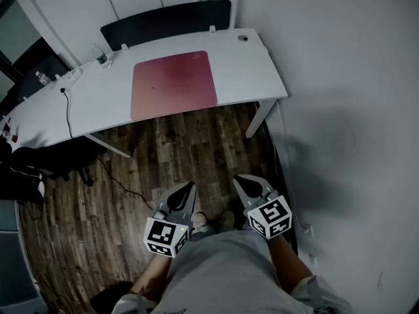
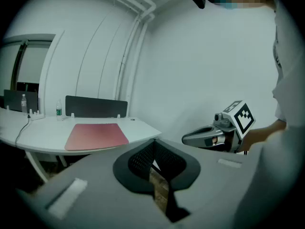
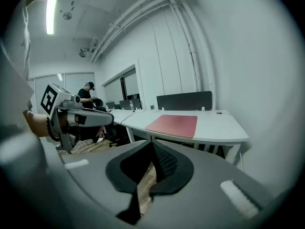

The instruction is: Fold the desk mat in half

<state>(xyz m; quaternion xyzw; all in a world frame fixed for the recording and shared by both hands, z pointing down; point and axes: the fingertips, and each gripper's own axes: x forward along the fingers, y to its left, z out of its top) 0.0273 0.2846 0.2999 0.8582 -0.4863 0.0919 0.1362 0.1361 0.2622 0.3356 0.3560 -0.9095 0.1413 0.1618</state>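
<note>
A red desk mat (image 1: 173, 84) lies flat and unfolded on the white desk (image 1: 242, 70); it also shows as the mat (image 2: 96, 136) in the left gripper view and the mat (image 3: 172, 124) in the right gripper view. Both grippers hang over the wood floor, well short of the desk, close to the person's body. My left gripper (image 1: 190, 187) is shut with nothing in it, its jaw tips (image 2: 153, 146) meeting. My right gripper (image 1: 239, 180) is shut and empty too, its tips (image 3: 151, 144) together. Each gripper sees the other: the right gripper (image 2: 212, 136), the left gripper (image 3: 76, 118).
A dark partition panel (image 1: 167, 21) stands behind the desk. A black cable (image 1: 67, 113) trails off the desk's left part, beside small bottles (image 1: 101, 57). A white wall (image 1: 353, 110) runs along the right. A person (image 3: 87, 95) stands far off by other desks.
</note>
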